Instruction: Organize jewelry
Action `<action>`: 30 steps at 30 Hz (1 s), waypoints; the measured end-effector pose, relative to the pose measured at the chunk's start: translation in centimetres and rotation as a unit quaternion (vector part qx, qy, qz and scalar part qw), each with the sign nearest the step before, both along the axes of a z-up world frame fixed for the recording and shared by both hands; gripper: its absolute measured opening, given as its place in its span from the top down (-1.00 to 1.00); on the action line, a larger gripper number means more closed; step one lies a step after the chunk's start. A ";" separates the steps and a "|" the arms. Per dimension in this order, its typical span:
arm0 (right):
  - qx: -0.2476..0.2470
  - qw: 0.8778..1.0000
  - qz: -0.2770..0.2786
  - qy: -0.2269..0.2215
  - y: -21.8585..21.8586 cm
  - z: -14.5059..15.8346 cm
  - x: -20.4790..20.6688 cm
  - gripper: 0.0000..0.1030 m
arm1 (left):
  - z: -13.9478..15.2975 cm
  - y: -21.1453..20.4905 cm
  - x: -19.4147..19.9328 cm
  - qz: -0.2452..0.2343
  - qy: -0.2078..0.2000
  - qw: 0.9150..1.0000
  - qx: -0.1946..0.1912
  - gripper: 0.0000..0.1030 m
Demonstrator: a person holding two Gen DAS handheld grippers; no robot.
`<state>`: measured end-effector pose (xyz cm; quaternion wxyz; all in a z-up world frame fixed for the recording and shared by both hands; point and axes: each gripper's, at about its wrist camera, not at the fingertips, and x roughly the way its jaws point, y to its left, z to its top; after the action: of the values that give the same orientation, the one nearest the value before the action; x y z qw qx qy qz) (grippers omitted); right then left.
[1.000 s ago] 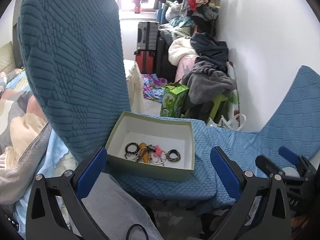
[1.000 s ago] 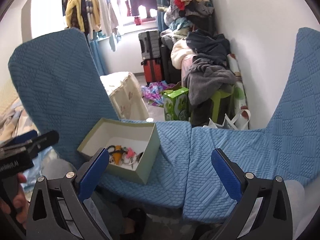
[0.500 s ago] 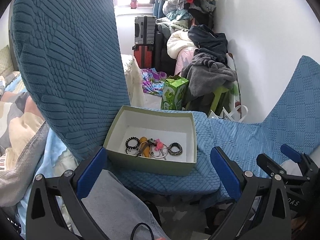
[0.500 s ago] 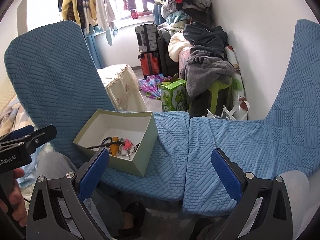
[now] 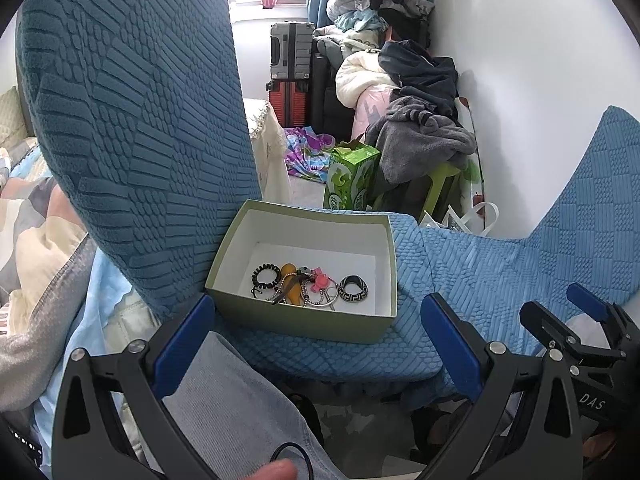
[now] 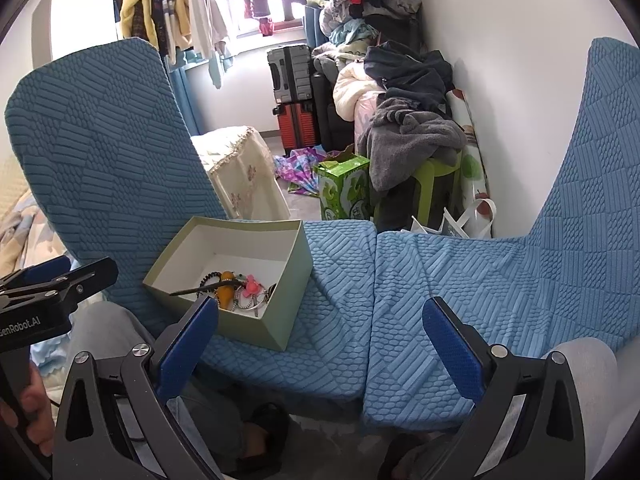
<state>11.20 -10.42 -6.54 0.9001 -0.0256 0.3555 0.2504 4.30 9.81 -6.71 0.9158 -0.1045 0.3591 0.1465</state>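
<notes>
A pale green open box [image 5: 224, 272] sits on the left blue seat cushion. It holds a pile of jewelry [image 5: 308, 285]: a black beaded bracelet [image 5: 266, 275], a black-and-white patterned ring [image 5: 353, 289], a pink charm and an orange piece. My left gripper [image 5: 316, 348] is open and empty, just in front of the box. My right gripper [image 6: 320, 344] is open and empty, over the seam between the two cushions, with the box [image 6: 296, 276] to its left. The jewelry [image 6: 240, 290] also shows in the right wrist view.
Two blue quilted chairs stand side by side, with tall backs at the left [image 5: 132, 120] and right [image 6: 592, 184]. Beyond them are a green carton [image 5: 350, 178], suitcases [image 6: 294, 100] and a clothes pile [image 6: 404, 112]. My legs are below the seats.
Both grippers have moved forward and down toward the seats, so the box and jewelry look larger and nearer. Jaws stayed open. Nothing was picked up.
</notes>
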 end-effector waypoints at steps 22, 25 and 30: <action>-0.003 1.000 0.004 -0.007 0.6 0.5 -0.4 -0.99 | 0.4 0.1 -0.1 -0.022 -0.003 1.000 -0.008 -0.99; -0.008 1.000 0.005 -0.007 0.6 0.5 -0.3 -0.99 | 0.8 0.3 -0.3 -0.016 -0.011 1.000 -0.007 -0.99; -0.006 1.000 0.004 -0.008 0.5 0.7 -0.3 -0.99 | 0.9 0.4 -0.4 -0.013 -0.012 1.000 -0.010 -0.99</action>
<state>10.86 -9.88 -5.88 0.9019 -0.0344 0.3497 0.2513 3.89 10.21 -5.83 0.9208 -0.1103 0.3510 0.1297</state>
